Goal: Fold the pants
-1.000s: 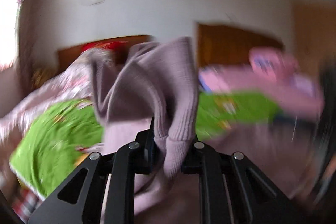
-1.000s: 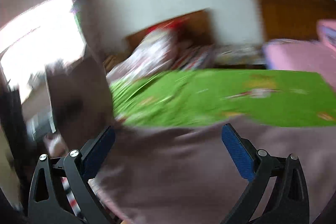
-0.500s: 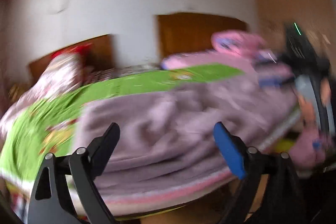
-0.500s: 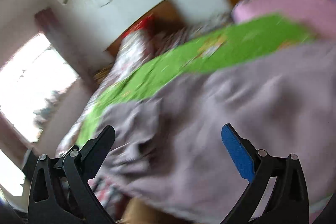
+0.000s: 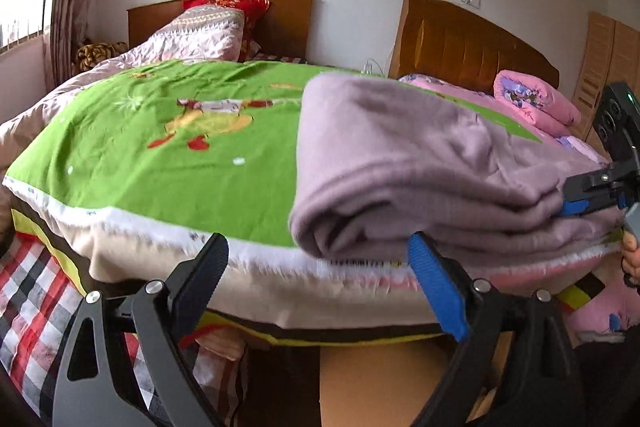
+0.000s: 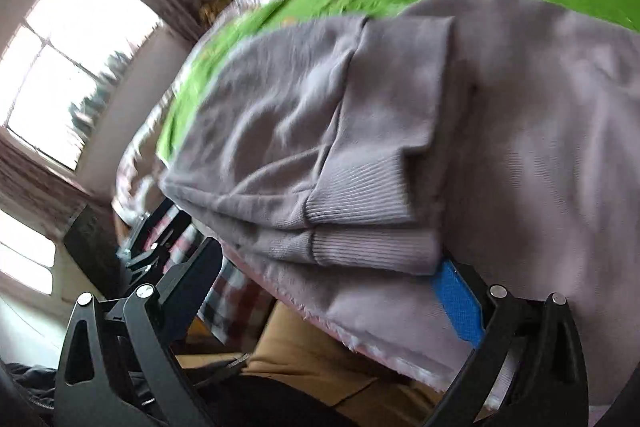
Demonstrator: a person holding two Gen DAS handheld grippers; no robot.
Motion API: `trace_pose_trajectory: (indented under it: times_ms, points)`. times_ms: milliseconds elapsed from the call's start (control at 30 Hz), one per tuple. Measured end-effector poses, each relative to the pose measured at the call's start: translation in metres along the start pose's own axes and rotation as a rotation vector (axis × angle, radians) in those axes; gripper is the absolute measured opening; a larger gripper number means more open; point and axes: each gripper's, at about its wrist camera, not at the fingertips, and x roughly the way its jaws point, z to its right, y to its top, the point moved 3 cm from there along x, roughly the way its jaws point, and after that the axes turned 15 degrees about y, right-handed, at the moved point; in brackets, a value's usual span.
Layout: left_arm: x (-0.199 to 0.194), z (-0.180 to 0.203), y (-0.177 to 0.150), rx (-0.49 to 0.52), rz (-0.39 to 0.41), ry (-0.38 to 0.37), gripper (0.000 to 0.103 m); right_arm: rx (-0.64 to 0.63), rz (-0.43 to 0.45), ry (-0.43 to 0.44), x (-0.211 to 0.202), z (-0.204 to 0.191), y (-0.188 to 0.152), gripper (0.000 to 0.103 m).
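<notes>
Pants (image 5: 420, 163) lie folded at the bed (image 5: 160, 131) edge within easy reach; left gripper (image 5: 320, 275) and right gripper (image 6: 328, 275) fingers wide, holding nothing

— We get soft daylight from the window (image 6: 76, 67), which glares white in the right wrist view.

— We see that view smeared by motion blur; the left wrist view is sharper. Both bow at the edges, corners black. Shadows under the bed (image 5: 280, 343) look dim to us.
</notes>
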Motion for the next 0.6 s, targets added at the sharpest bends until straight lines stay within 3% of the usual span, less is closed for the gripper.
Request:
trace_pose_trajectory:
  times_ms: [133,167,200,233,267,300,467,600]
  points:
    - [0.006,0.001,-0.007,0.027,0.003,0.021,0.091,0.051,0.059,0.005,0.003,0.007,0.016,0.097]
    - [0.005,-0.001,-0.007,0.028,0.003,0.025,0.091,0.080,0.090,0.010,0.000,0.013,0.019,0.092]
    - [0.005,-0.003,-0.007,0.026,0.001,0.025,0.091,0.097,0.109,-0.001,-0.002,0.018,0.022,0.070]
    - [0.005,-0.005,-0.008,0.021,0.001,0.028,0.091,0.101,0.115,-0.018,-0.001,0.020,0.025,0.059]
    - [0.004,-0.006,-0.008,0.017,0.001,0.031,0.091,0.094,0.130,-0.055,-0.004,0.024,0.024,0.036]
    - [0.004,-0.007,-0.007,0.011,0.002,0.032,0.091,0.086,0.140,-0.050,-0.005,0.025,0.023,0.027]
    - [-0.001,-0.012,0.001,-0.049,0.011,-0.004,0.091,-0.066,0.233,-0.099,-0.015,-0.001,0.023,0.021]
    - [0.007,-0.002,0.007,-0.010,0.002,0.042,0.091,-0.158,0.292,-0.110,-0.030,-0.024,0.041,0.020]
